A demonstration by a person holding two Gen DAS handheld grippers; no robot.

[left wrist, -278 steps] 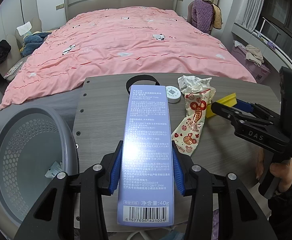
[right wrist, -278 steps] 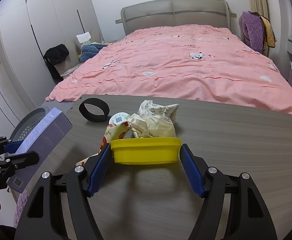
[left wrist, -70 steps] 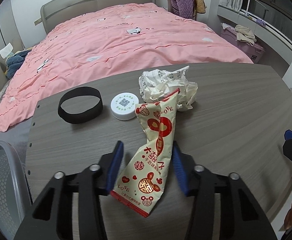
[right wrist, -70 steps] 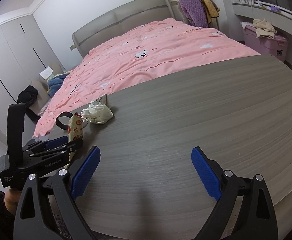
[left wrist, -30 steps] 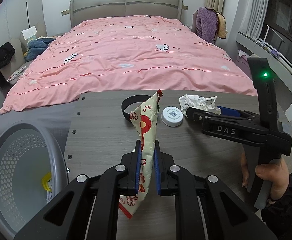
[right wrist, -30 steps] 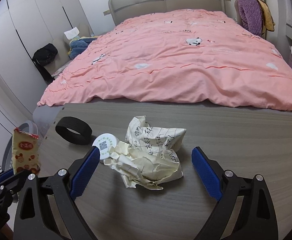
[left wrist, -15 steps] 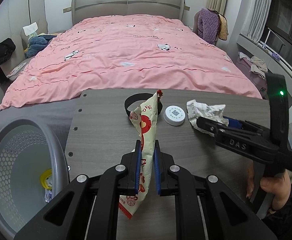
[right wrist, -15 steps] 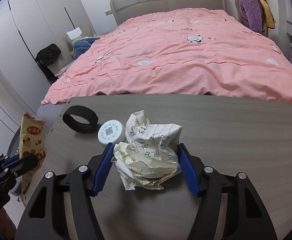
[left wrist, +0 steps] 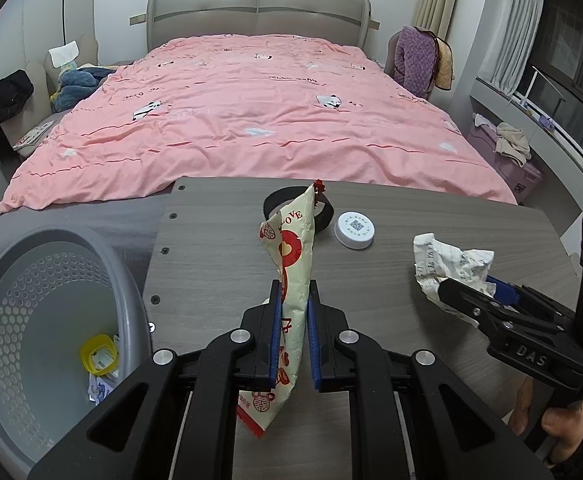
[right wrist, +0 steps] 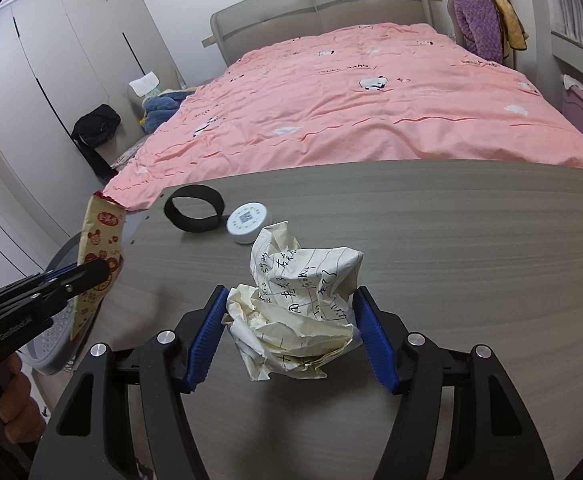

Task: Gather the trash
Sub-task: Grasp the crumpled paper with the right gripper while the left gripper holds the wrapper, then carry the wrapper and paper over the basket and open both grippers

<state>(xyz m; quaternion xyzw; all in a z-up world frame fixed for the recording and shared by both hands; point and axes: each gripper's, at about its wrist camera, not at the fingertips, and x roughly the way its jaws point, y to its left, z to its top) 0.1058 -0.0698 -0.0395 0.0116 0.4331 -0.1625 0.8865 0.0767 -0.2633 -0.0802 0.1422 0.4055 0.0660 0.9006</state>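
Note:
My left gripper is shut on a cream and red snack wrapper and holds it upright above the grey table; the wrapper also shows in the right wrist view. My right gripper is shut on a crumpled ball of written paper, lifted just off the table; the paper also shows in the left wrist view. A grey perforated trash basket stands left of the table, holding a yellow tub and a box.
A black band and a white round cap lie on the table's far side. A bed with a pink cover stands behind the table. The table's left edge borders the basket.
My right gripper has closed on the crumpled paper and pulled it back from the white cap. My left gripper still holds the wrapper and has barely moved.

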